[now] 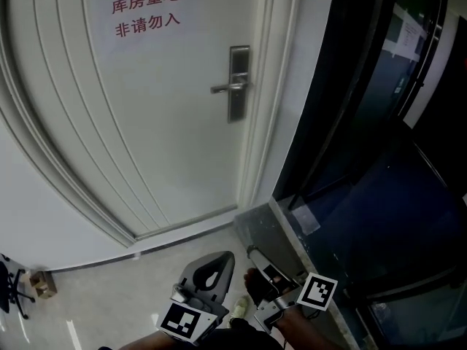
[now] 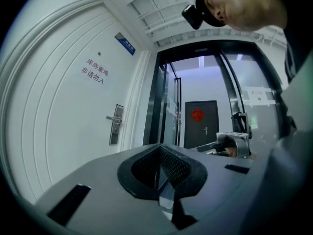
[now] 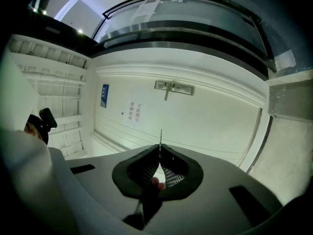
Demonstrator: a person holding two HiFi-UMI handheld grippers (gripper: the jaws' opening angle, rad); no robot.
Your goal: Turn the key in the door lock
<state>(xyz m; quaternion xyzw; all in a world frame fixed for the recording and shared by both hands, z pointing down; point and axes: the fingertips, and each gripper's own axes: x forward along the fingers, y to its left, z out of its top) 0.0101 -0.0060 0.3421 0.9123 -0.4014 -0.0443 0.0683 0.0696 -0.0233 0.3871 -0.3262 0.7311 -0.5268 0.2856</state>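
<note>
The right tool [image 3: 160,146], clamped on a thin key [image 3: 160,135] with its blade pointing ahead, sits well below the door lock [image 1: 238,83] at upper centre, while the left tool [image 2: 159,148] is pressed together and empty.

There is one white door [image 1: 146,122], with one handle [image 1: 226,88] near twelve o'clock and two lines of red writing [image 1: 144,12] near eleven. Two grippers sit at six o'clock, the left gripper [image 1: 221,259] and the right gripper [image 1: 253,254]. There is one key [image 3: 161,137]
</note>
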